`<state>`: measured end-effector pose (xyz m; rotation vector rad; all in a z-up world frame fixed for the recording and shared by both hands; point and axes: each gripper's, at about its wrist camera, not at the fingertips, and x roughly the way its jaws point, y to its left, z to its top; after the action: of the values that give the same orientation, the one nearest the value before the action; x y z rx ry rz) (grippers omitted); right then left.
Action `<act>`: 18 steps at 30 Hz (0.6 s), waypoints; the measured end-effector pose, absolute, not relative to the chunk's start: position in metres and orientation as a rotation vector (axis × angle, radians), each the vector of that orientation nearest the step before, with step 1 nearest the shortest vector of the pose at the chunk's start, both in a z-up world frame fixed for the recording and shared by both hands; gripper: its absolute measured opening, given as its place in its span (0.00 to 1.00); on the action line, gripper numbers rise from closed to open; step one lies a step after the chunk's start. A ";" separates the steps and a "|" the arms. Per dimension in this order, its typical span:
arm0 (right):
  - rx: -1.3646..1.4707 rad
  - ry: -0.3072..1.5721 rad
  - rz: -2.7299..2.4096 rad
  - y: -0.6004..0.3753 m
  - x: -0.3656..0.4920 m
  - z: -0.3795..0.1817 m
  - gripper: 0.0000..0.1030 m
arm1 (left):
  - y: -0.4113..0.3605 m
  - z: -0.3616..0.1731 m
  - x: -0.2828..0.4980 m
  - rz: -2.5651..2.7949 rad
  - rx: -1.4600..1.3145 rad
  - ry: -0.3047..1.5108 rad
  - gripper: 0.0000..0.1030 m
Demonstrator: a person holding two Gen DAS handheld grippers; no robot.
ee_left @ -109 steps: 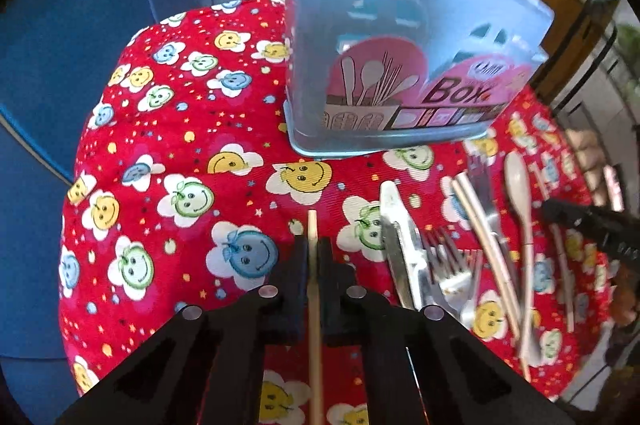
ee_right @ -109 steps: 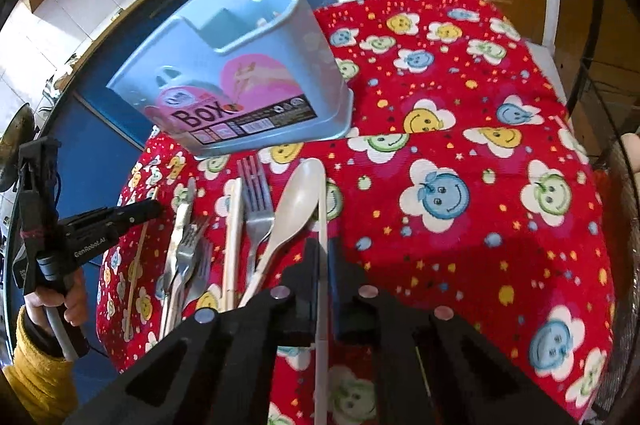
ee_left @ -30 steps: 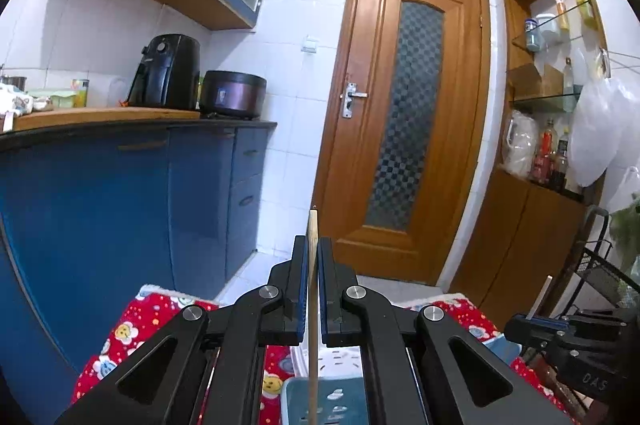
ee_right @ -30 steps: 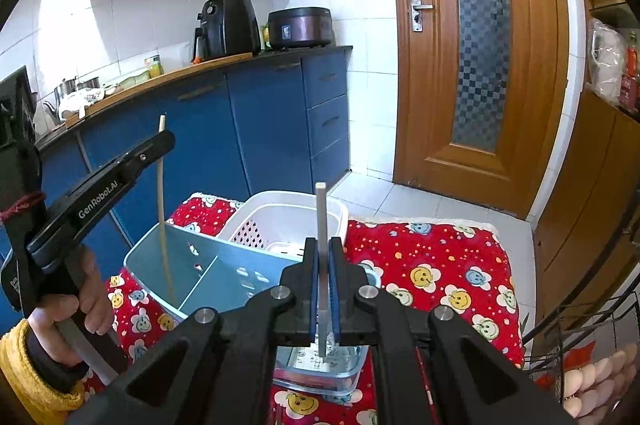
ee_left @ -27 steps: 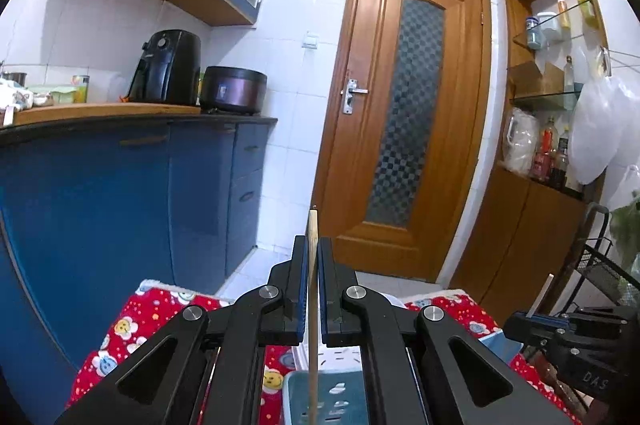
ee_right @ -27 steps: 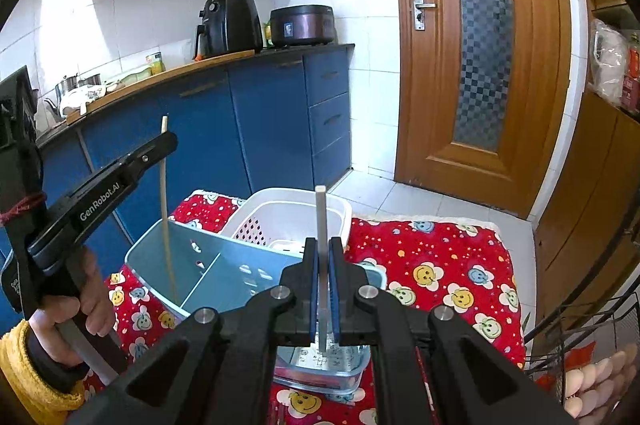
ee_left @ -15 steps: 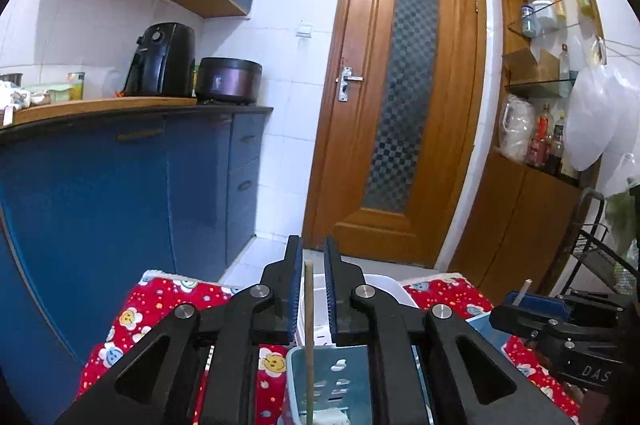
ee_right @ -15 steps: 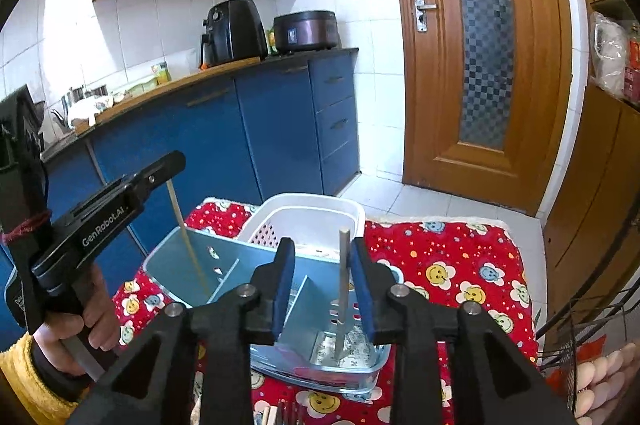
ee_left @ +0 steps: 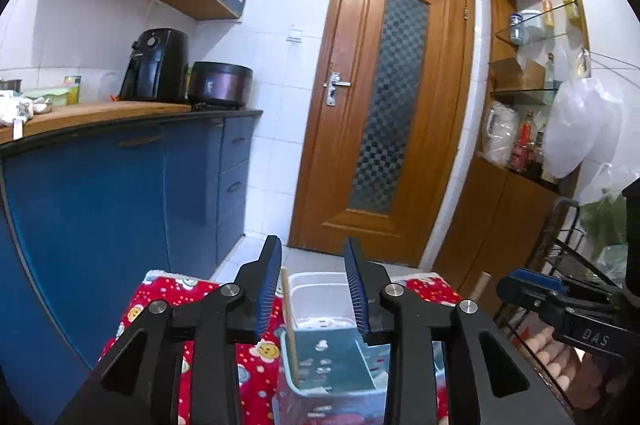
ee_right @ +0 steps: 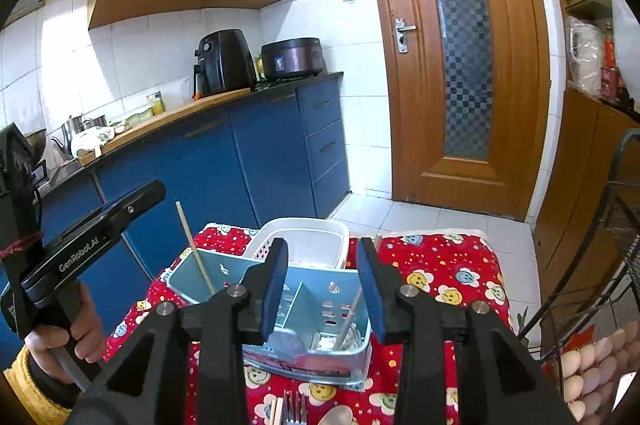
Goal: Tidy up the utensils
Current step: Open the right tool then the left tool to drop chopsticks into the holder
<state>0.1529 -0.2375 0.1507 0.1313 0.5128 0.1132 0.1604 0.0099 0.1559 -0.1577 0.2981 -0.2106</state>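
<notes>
The light blue utensil box (ee_right: 320, 309) stands on the red smiley tablecloth (ee_right: 452, 285); it also shows in the left wrist view (ee_left: 332, 365). A wooden chopstick (ee_left: 289, 321) leans in its left compartment, also visible in the right wrist view (ee_right: 196, 253). A second pale chopstick (ee_right: 352, 313) leans in the right compartment. My left gripper (ee_left: 314, 289) is open and empty above the box. My right gripper (ee_right: 322, 283) is open and empty above the box. A fork (ee_right: 295, 412), a spoon (ee_right: 338, 417) and chopsticks (ee_right: 274, 412) lie at the front of the cloth.
A white perforated basket (ee_right: 300, 239) stands behind the box. Blue kitchen cabinets (ee_right: 224, 169) are to the left, a wooden door (ee_right: 460, 65) behind. A black wire rack (ee_right: 616, 265) with eggs (ee_right: 592, 365) stands at the right.
Both grippers lifted their chopsticks from the table over the box, then opened; each chopstick now stands loose in a compartment.
</notes>
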 end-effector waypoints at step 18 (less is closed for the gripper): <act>0.228 0.614 0.126 -0.234 0.102 0.131 0.37 | 0.011 0.159 0.089 -0.253 -0.099 0.364 0.36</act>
<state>0.1019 -0.2343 0.1312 0.2276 0.6143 0.1256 0.0890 0.0113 0.1588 -0.0988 0.3636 -0.2530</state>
